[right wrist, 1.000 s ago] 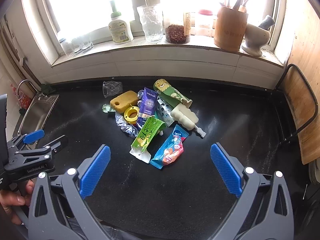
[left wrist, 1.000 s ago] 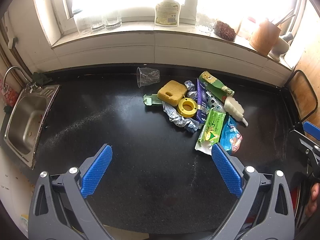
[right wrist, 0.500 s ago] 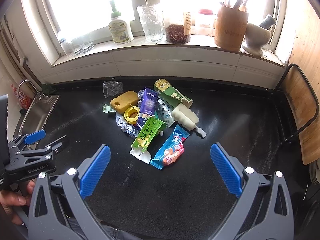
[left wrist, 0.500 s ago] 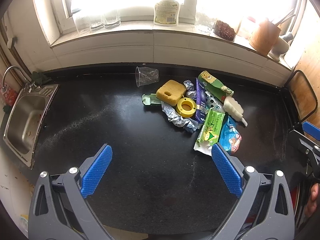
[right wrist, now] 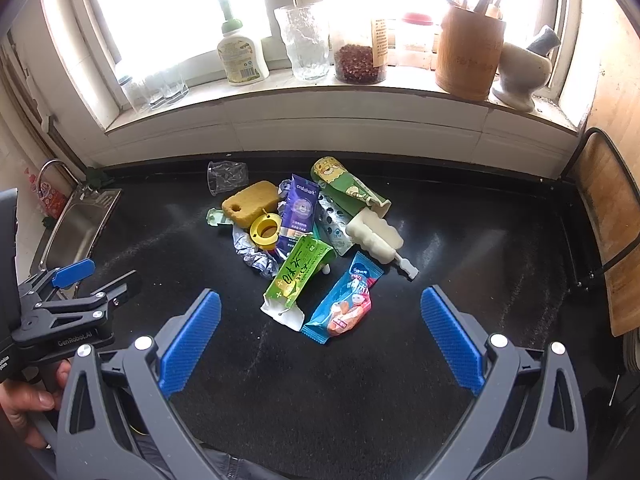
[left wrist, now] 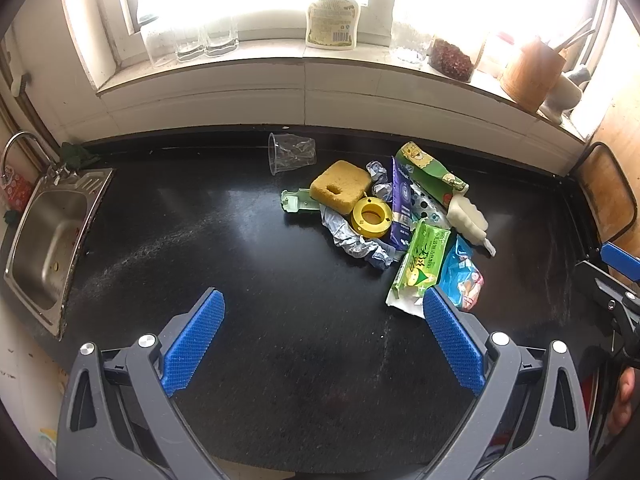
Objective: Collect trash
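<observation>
Wrappers [right wrist: 298, 276] overlapping, crumpled foil [right wrist: 254, 254] half buried, perhaps plastic

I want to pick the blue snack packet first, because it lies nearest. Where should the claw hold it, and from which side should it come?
Grip the flat blue plastic snack packet across its narrow width, near the loose lower end. Come from above with the open right claw. That end lies apart on the black countertop, while its left edge touches the green wrapper.
</observation>
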Demonstrator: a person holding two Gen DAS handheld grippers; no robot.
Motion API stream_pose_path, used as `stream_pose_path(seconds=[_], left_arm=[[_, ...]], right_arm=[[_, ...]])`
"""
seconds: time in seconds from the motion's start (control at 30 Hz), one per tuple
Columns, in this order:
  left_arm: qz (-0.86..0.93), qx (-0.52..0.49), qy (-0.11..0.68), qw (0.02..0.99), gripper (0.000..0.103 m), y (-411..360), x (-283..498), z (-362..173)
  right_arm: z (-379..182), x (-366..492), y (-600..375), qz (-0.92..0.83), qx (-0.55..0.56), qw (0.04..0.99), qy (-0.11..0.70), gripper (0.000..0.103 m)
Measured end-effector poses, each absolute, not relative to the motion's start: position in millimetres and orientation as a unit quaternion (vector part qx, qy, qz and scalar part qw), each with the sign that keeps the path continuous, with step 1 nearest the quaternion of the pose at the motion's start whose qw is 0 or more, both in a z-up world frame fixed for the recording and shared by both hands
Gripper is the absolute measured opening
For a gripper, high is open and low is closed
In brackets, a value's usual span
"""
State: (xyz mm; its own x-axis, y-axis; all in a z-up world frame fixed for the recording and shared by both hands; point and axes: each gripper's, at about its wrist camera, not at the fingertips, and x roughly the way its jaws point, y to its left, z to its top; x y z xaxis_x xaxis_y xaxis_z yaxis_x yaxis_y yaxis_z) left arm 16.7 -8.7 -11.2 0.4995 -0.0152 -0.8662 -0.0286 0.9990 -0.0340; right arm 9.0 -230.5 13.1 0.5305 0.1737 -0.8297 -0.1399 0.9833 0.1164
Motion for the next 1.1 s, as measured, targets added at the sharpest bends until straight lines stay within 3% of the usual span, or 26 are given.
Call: stream_pose_path(seconds=[0.53,0.83,1.0,1.1], left_arm=[[-0.008,-0.026,0.510,0.860,0.097,-9,40,-25],[-0.013,0.001,0.494,0.869,0.097,2,118,-55],[-0.015,0.003,0.508,0.861,0.095,16,185,-88],[-0.016,0.007,0.515,0.857,0.086,24,221,-113]], right_arm=[[-2,35,-233,0.096,0.015,0.870,0.483,0.097],[-33,113,-238,0.117,-0.023,0.870,0.478,0.097],[-76,176,-244,0.116,-0.029,0.853,0.507,0.087],[-110,212,-244,0.117,-0.045,0.838,0.531,0.082]])
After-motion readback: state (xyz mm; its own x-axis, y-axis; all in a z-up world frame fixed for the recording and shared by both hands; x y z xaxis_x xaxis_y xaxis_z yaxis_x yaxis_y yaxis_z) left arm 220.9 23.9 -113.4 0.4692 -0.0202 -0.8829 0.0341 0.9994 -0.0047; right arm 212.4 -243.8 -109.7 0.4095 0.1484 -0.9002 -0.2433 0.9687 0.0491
